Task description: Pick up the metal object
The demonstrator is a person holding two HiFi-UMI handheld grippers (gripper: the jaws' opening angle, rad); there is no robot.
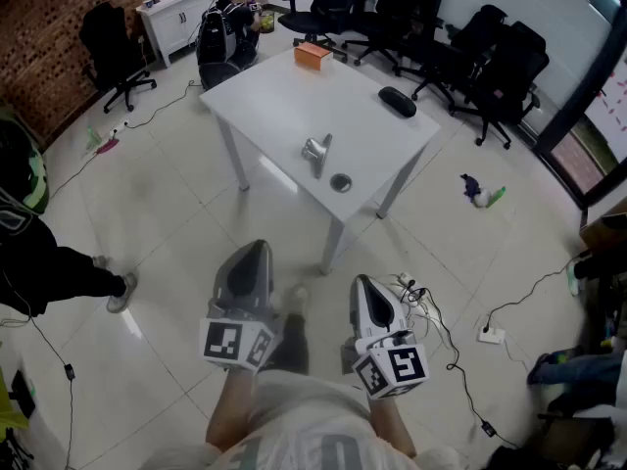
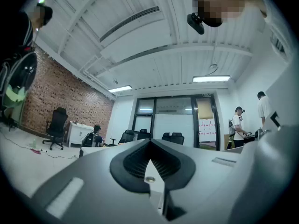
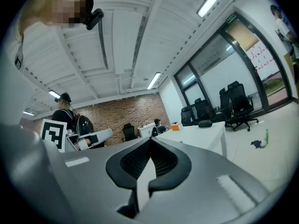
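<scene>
Two tools are in view, both low over the tiled floor and well apart from the white bench. At the far left of the head view, a person's dark-trousered leg stands on the floor. The left tool points towards the bench; in the left gripper view, the left tool has its jaws closed together with nothing between them. The metal object lies on the bench near the front edge, ahead of the two tools and untouched by either. A small round piece lies just beside it, closer to the bench corner. An orange box sits at the far edge, and a black oval item lies towards the right edge. The right tool is level with the left one; in the right gripper view, the right tool also has its jaws closed and empty. Cables and a power strip lie on the floor at the right.
</scene>
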